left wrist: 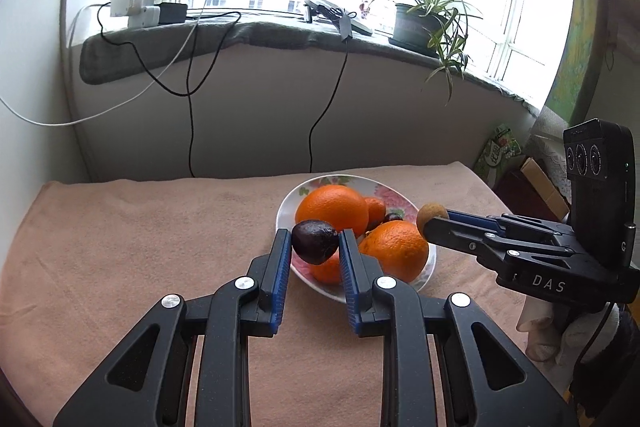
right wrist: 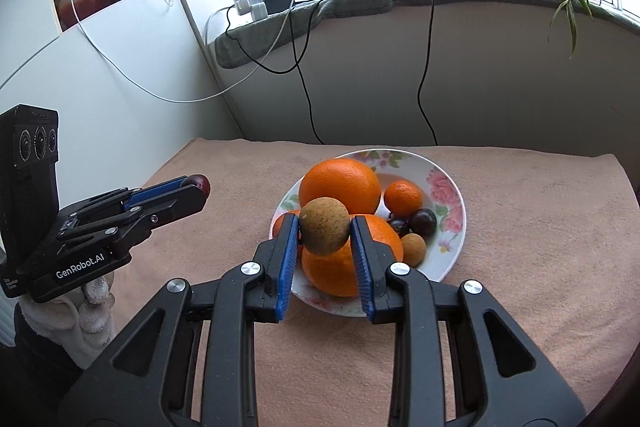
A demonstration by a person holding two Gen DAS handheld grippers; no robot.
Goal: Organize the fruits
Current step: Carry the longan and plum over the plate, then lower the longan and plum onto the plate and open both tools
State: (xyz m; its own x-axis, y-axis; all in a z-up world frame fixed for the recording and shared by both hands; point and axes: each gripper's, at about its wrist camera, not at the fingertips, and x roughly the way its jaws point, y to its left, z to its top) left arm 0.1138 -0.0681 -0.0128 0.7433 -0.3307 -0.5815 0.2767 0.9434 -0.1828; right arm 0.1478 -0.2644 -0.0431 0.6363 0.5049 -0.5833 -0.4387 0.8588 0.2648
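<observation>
Dark plum [left wrist: 315, 241] clamped; brown longan [right wrist: 325, 225] clamped

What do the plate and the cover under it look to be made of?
Plate: probably glazed ceramic or porcelain; glossy white rim with a printed pink flower pattern. Cover: soft fabric, likely terry towel; matte peach surface with a fine nap and rounded, draped edges.

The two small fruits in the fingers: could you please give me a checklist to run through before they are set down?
1. Left gripper shut on the dark plum: ok.
2. Right gripper shut on the brown round fruit: ok.
3. Both fruits lifted clear of the plate: ok.
4. Bare towel free beside the plate for sorting: ok.
5. Oranges settled on the plate, not rolling: cannot tell.
</observation>
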